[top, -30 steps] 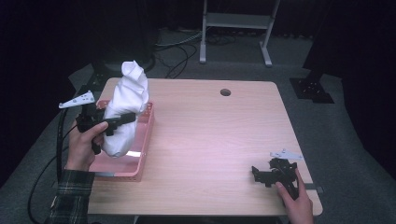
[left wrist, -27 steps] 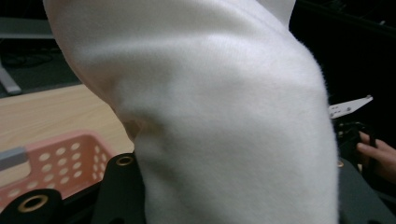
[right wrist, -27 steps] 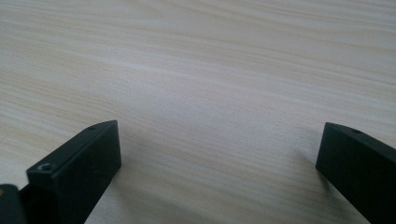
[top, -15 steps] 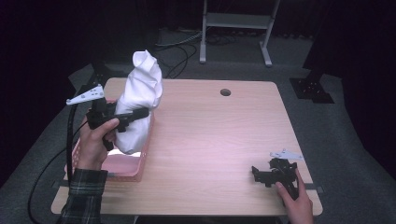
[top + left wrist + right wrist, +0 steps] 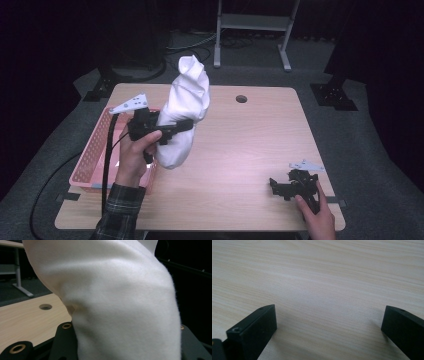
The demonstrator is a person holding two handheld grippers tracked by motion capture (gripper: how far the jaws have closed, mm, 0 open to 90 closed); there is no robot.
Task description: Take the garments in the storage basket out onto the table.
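The left tool pinches a white cloth around its middle, holding it bunched above the counter, just beside the pink basket. The cloth is out of the basket but not yet laid down or spread. Well apart, the right tool rests spread and empty on the wood.

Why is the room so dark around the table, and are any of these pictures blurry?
High view: light falls mainly on the pale wooden table, the floor beyond dim. Left gripper view: the bunched white fleecy cloth sits too near, soft and fuzzy. Right gripper view: wood grain sharp, black jaws slightly soft.
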